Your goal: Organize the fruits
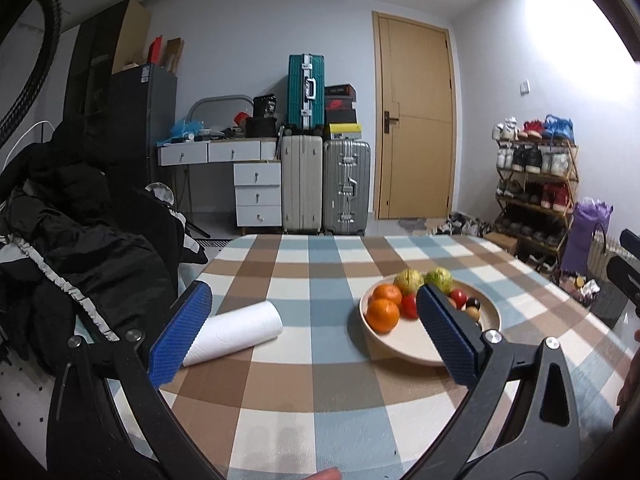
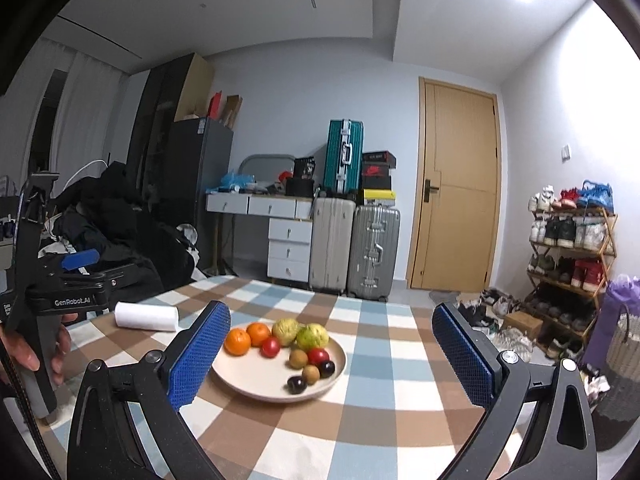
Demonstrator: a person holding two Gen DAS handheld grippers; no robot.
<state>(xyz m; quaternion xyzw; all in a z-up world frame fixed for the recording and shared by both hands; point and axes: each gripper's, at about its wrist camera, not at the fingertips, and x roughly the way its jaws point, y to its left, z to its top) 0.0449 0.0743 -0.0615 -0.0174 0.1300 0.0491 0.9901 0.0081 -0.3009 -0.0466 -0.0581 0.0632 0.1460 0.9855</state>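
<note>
We see the checked worktop [image 2: 372,360] carrying a beige plate [image 2: 256,386] of fruit: two oranges [image 2: 237,341], two green fruits [image 2: 312,336], two tomatoes [image 2: 271,347] and small brown and dark fruits [image 2: 298,359]. A paper roll [image 2: 146,316] lies left of it. Our left gripper [image 1: 312,330] and right gripper [image 2: 332,356] hover released, holding nothing.

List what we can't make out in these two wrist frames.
- Left wrist view: the right finger of the left gripper covers part of the plate and its small fruits.
- Right wrist view: right gripper finger hides the plate's near-left rim.
- Both views: small dark fruits too blurred to name.
- Paper roll: near end behind the left finger.
</note>
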